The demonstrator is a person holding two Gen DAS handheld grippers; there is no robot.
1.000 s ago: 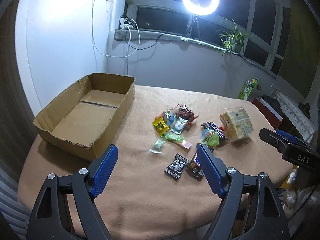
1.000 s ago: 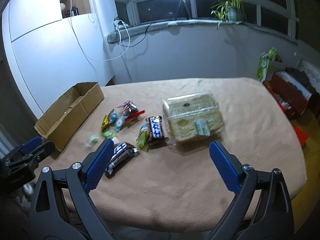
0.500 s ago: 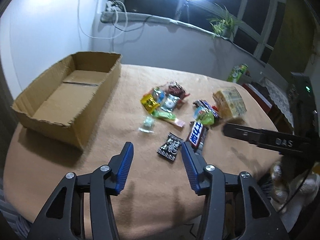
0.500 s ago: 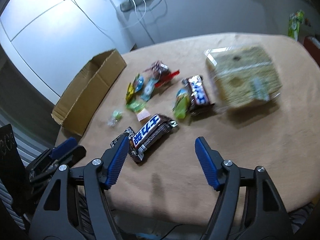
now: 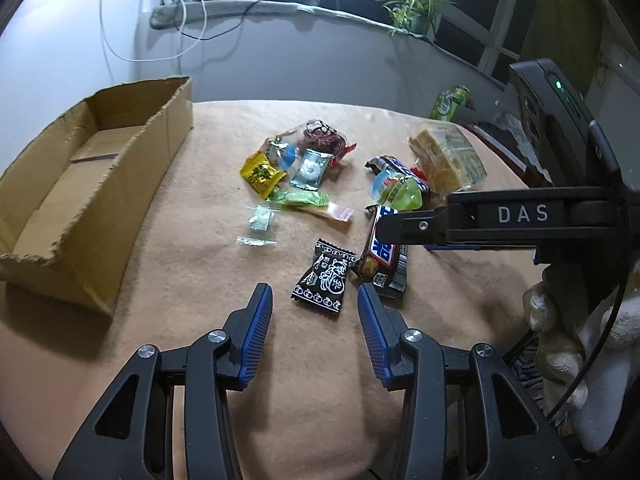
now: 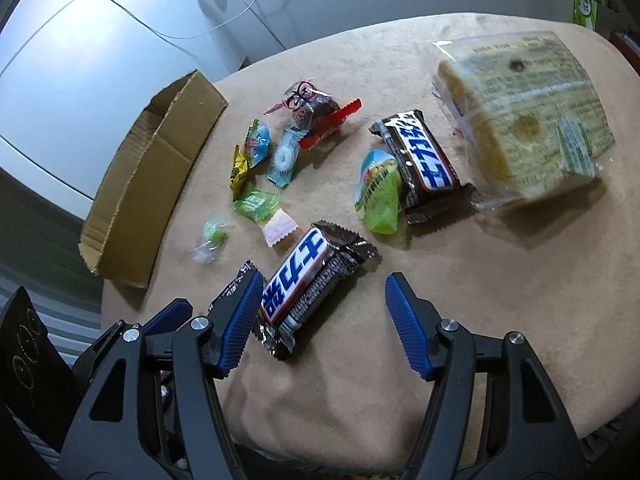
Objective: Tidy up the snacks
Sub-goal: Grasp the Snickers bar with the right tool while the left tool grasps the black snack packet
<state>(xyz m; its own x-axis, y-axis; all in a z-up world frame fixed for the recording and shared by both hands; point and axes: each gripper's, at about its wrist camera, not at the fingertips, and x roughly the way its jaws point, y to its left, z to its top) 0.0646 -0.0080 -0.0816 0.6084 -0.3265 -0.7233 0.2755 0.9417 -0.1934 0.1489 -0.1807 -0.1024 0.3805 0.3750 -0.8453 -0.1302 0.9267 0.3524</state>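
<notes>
Both claws have dropped closer to the tan cloth-covered surface [image 5: 180, 264] since a second ago and have narrowed from wide open; their jaws are closing, yet neither grips anything. The left claw [image 5: 315, 298] now hangs just short of a small black sachet with white drawings [image 5: 325, 277], which lies right ahead of its blue fingertips, not between them. The right claw [image 6: 320, 284] frames the near end of a brown chocolate bar with blue-and-white lettering [image 6: 310, 278]; its left pad sits against the wrapper's edge, the right pad stands clear. This suggests two pickups are starting, with no snack yet in the box. Beyond the right claw lie a second matching chocolate bar [image 6: 420, 160], a green-and-blue jelly cup [image 6: 378, 196] touching it, and farther right a large clear-wrapped block of yellow cake [image 6: 520, 124]. Ahead of the left claw sits a loose cluster of small sweets: a clear sachet [image 5: 258, 226], green wrapper [image 5: 300, 199], yellow packet [image 5: 262, 170]. Far left stands the open, empty brown cardboard box [image 5: 120, 184]. The black sachet and the near bar almost touch, so the two claws may crowd each other.
</notes>
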